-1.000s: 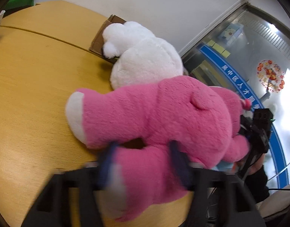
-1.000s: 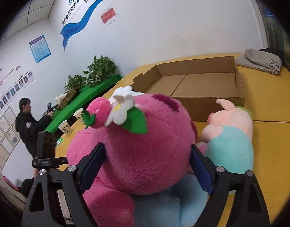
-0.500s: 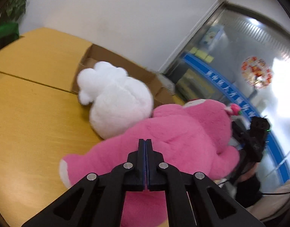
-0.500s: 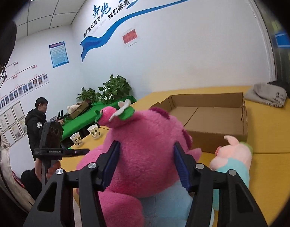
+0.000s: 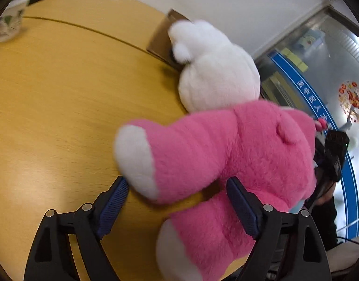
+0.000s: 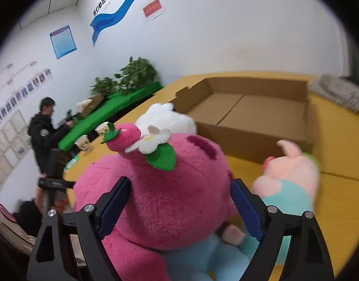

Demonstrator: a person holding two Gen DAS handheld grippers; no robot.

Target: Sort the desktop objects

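A big pink plush bear (image 5: 249, 154) lies on the yellow wooden table (image 5: 62, 93), white-soled legs toward my left gripper (image 5: 179, 201). The left gripper is open; one leg lies between its fingers and the other just past the right finger. In the right wrist view the bear's head (image 6: 174, 187), topped with a strawberry and flower, sits between the open fingers of my right gripper (image 6: 181, 201). A white plush (image 5: 217, 70) lies behind the bear against an open cardboard box (image 6: 249, 117). A pink pig plush in teal clothes (image 6: 289, 182) lies to the right.
Paper cups (image 6: 83, 142) stand at the far table edge; one also shows in the left wrist view (image 5: 10, 21). A grey folded cloth (image 6: 338, 91) lies past the box. A person in black (image 6: 43, 131) stands by a green table with plants.
My left gripper went from shut above the bear to open around its leg, lower down. My right gripper widened slightly around the bear's head and tilted.
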